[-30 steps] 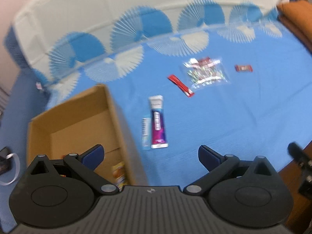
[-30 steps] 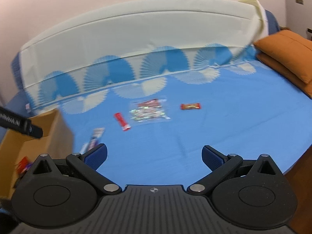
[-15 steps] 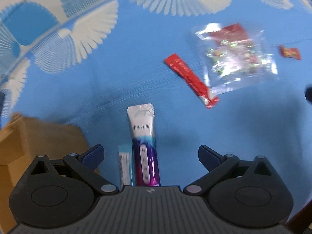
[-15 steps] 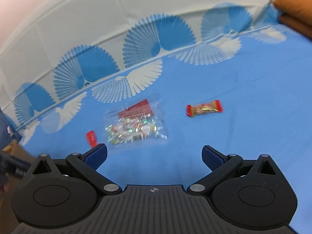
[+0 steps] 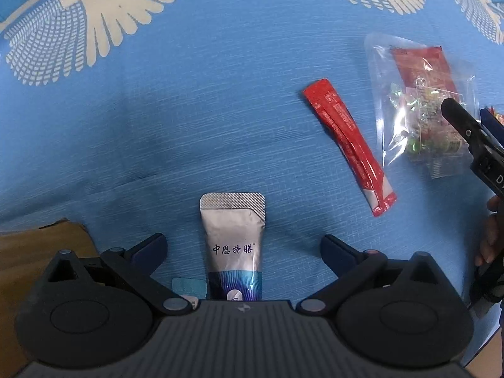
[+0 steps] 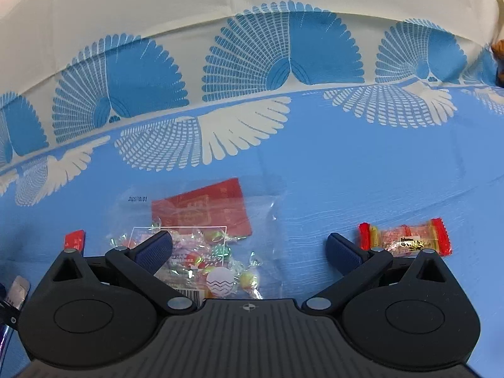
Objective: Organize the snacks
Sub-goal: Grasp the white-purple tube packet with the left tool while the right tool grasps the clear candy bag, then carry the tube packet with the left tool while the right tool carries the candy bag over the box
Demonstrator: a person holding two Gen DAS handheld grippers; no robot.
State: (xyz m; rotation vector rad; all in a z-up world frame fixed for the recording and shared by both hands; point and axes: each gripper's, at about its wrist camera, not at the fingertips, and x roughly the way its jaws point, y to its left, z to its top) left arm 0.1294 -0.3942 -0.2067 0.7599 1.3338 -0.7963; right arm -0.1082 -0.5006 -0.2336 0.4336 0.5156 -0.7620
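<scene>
My left gripper [image 5: 243,247] is open just above a silver and purple pouch [image 5: 232,239] that lies between its fingers on the blue bedspread. A small light-blue sachet [image 5: 189,286] pokes out beside the pouch. A red stick pack [image 5: 349,145] lies to the right. My right gripper [image 6: 249,247] is open over a clear bag of candies [image 6: 204,239], also seen in the left wrist view as the candy bag [image 5: 415,94]. A red wrapped candy bar [image 6: 406,239] lies by the right finger. The right gripper shows at the edge [image 5: 472,138] of the left wrist view.
A corner of the cardboard box [image 5: 34,242] shows at the lower left of the left wrist view. The bedspread [image 6: 378,163] runs back to a white and blue fan-patterned border [image 6: 252,56]. A hand [image 5: 491,230] holds the right gripper.
Both grippers have dropped closer to the bed. The left one came forward over the silver pouch and away from the box; the right one closed in on the candy bag.
</scene>
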